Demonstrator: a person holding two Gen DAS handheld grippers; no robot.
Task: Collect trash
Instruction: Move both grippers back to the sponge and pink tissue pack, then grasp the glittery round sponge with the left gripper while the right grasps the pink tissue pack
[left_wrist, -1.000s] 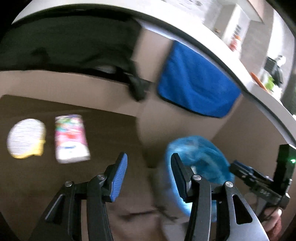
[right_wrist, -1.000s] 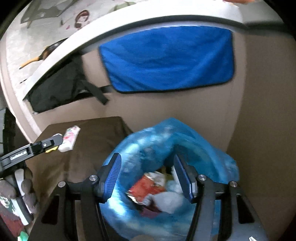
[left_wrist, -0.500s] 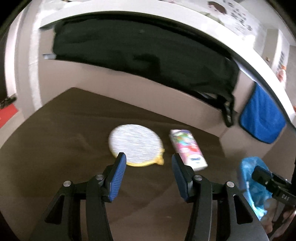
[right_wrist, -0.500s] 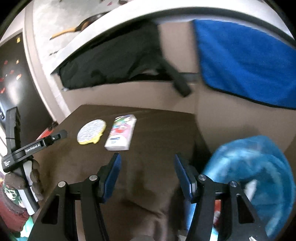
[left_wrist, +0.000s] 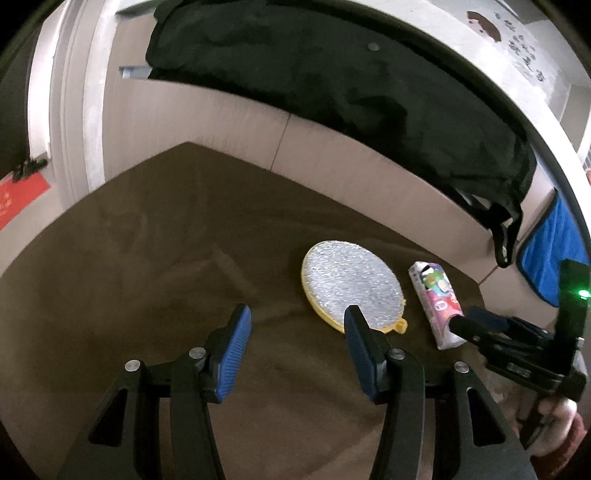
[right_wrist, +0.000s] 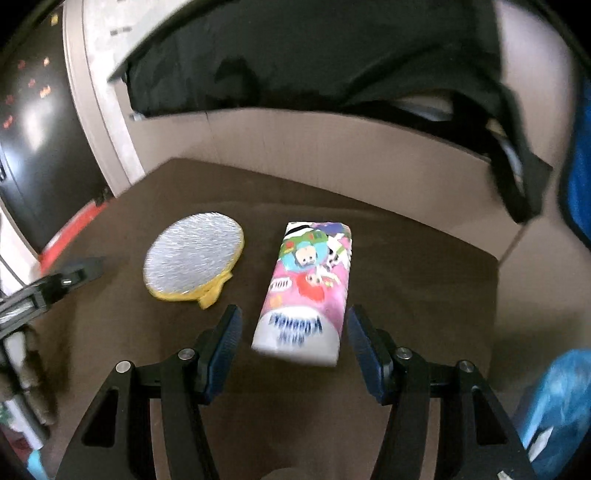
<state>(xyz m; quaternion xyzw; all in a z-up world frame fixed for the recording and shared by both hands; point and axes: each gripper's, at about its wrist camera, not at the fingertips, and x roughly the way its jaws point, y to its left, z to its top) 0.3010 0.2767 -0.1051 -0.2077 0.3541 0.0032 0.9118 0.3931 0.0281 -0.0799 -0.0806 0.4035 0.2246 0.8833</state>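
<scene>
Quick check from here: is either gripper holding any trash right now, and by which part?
Nothing is held. The right gripper is open around the near end of the tissue pack, pads apart from it; the left gripper is open and empty.

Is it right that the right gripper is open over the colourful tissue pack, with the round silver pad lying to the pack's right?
Not quite. In the right wrist view the round silver pad lies to the left of the tissue pack. The right gripper is indeed open over the pack.
</scene>
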